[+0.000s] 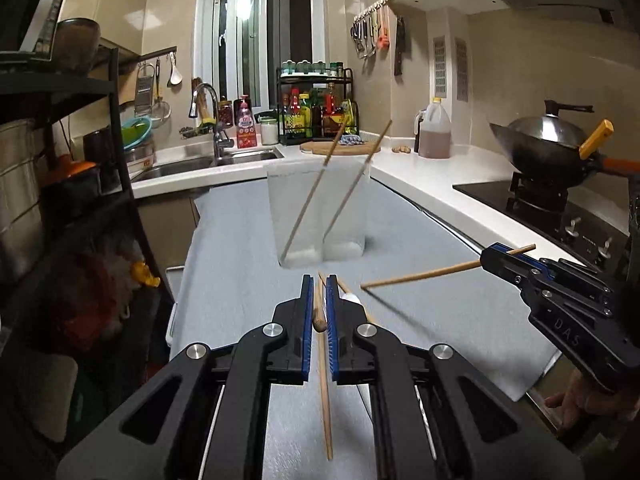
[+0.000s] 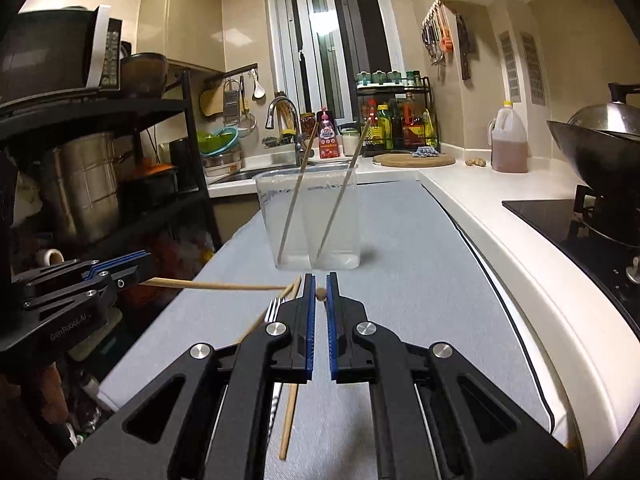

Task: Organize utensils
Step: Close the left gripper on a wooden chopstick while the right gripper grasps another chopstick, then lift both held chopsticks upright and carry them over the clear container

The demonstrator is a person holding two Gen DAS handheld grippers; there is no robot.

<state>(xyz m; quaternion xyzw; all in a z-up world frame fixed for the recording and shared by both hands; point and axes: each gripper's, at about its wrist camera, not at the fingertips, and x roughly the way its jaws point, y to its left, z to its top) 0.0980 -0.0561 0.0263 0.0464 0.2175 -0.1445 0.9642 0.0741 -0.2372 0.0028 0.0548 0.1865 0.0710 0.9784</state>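
A clear plastic container (image 1: 320, 216) (image 2: 308, 224) stands on the grey mat (image 1: 440, 320) with two wooden chopsticks leaning in it. My left gripper (image 1: 319, 280) (image 2: 146, 266) is shut on a chopstick (image 2: 224, 286), whose butt end (image 1: 320, 325) shows between the blue pads. My right gripper (image 2: 319, 278) (image 1: 486, 256) is shut on another chopstick (image 1: 420, 274), held crosswise above the mat; its end (image 2: 321, 294) sits between the pads. Both grippers hover just in front of the container. On the mat below lie a loose chopstick (image 1: 324, 400) (image 2: 290, 412) and a fork (image 2: 274, 308).
White counter (image 2: 500, 216) runs along the right, with a wok (image 1: 548, 148) on the stove, an oil jug (image 1: 436, 132) and a round cutting board (image 2: 414, 159). Sink and faucet (image 1: 208, 112) lie behind the container. Black shelving (image 2: 100, 140) with pots fills the left.
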